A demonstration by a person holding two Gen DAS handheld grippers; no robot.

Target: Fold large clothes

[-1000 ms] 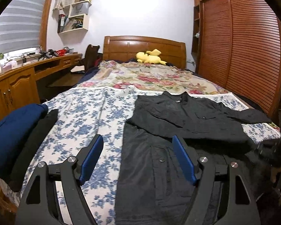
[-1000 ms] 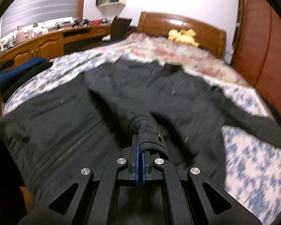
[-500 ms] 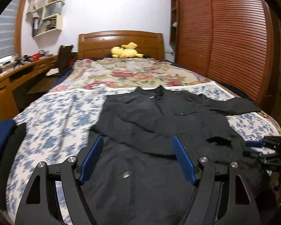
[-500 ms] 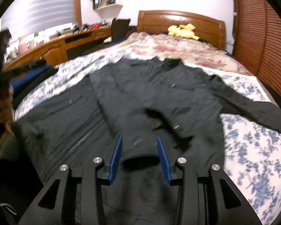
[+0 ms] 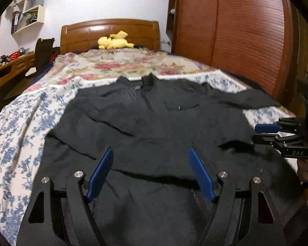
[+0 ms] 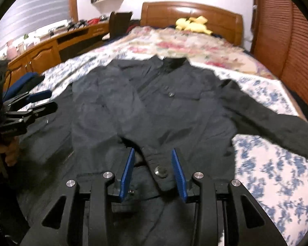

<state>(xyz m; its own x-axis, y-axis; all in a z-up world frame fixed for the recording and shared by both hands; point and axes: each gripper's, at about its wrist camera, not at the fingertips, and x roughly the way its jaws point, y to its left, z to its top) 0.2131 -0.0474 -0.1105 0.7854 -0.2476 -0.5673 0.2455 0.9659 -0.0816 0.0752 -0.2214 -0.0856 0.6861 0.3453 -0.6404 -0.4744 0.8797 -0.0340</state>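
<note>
A large black jacket [image 5: 154, 119] lies spread on the bed, collar toward the headboard; it also shows in the right wrist view [image 6: 154, 106]. One sleeve is folded across the chest, its cuff with a metal snap [image 6: 161, 172] lying between the right fingers. The other sleeve [image 6: 273, 121] stretches out to the right. My left gripper [image 5: 151, 172] is open and empty above the jacket's lower part. My right gripper [image 6: 153, 170] is open, its jaws apart on either side of the cuff. Each gripper shows at the edge of the other's view [image 5: 277, 135] [image 6: 30, 106].
The bed has a blue floral sheet [image 5: 20, 127] and a red floral quilt [image 5: 121, 65]. A yellow plush toy [image 5: 115, 42] lies at the wooden headboard. A wooden desk [image 6: 51, 49] runs along the left, a louvred wardrobe [image 5: 246, 37] along the right. Folded dark blue clothes [image 6: 23, 84] lie at the left.
My right gripper has opened and let go of the sleeve cuff, which now lies on the jacket. My left gripper has swung right over the jacket, still open.
</note>
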